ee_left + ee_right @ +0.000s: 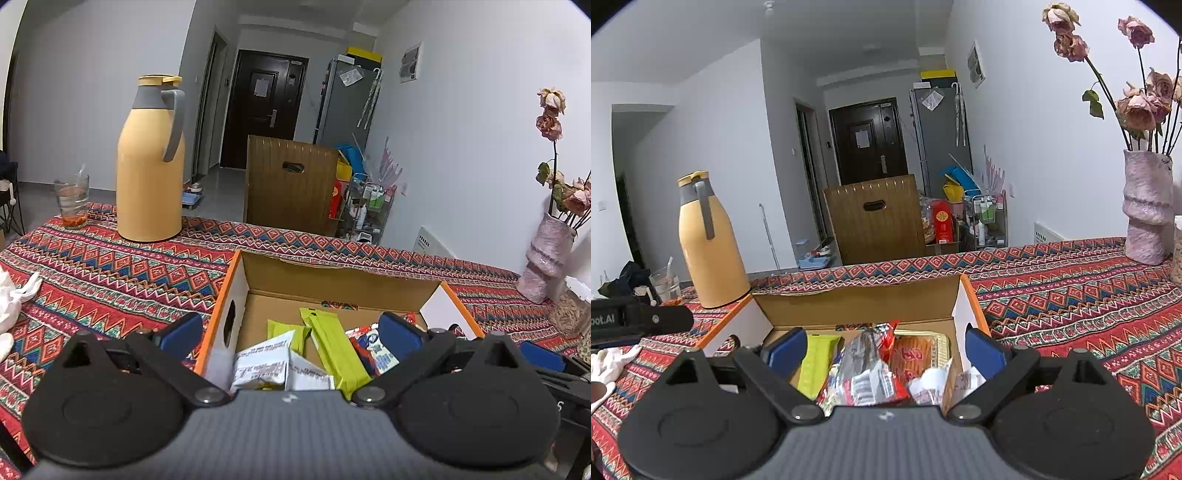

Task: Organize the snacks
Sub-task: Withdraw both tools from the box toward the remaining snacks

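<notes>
Flanking the snack box [236, 288] (thermos [149, 162] behind), both claws gape empty.

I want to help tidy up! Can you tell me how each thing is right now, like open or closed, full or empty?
Cardboard box: open, snacks inside.
Green snack packet: sealed, lying in the box.
Red snack packet: lying in the box.
Yellow thermos: upright, lid on.
Glass: upright, nearly empty.
Vase: upright, holding wilted roses.
Left gripper: jaws open, empty.
Right gripper: jaws open, empty.
</notes>
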Action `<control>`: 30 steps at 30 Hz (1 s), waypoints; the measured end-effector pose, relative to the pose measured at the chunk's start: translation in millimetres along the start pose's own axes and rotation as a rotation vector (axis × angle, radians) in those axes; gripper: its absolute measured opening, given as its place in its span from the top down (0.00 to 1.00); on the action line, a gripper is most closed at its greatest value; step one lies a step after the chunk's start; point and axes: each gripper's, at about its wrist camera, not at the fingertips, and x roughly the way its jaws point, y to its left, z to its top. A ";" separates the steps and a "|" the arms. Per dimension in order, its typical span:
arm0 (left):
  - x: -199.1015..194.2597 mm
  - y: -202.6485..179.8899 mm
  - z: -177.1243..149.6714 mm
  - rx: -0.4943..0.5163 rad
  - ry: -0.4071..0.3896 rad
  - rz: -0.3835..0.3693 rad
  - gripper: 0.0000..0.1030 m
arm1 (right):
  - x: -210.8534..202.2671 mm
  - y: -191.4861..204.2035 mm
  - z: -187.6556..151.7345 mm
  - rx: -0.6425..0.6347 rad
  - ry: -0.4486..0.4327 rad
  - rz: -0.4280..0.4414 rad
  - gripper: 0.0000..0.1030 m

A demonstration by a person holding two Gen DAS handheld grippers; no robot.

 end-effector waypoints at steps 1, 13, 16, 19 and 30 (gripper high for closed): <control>-3.5 1.3 -1.5 0.001 0.001 -0.001 0.00 | -3.8 0.0 -1.6 0.001 0.000 0.001 0.10; -40.9 13.6 -31.9 0.036 0.049 -0.011 0.00 | -58.6 0.7 -30.2 -0.019 0.016 -0.009 0.12; -47.3 16.3 -42.5 0.041 0.068 -0.016 0.00 | -71.2 -0.8 -42.4 -0.025 0.030 -0.019 0.12; -50.6 17.7 -53.0 0.047 0.091 -0.021 0.00 | -81.7 -1.1 -54.0 -0.030 0.044 -0.032 0.11; -60.9 24.1 -90.4 0.073 0.174 -0.020 0.00 | -109.0 2.6 -88.5 -0.056 0.104 -0.058 0.00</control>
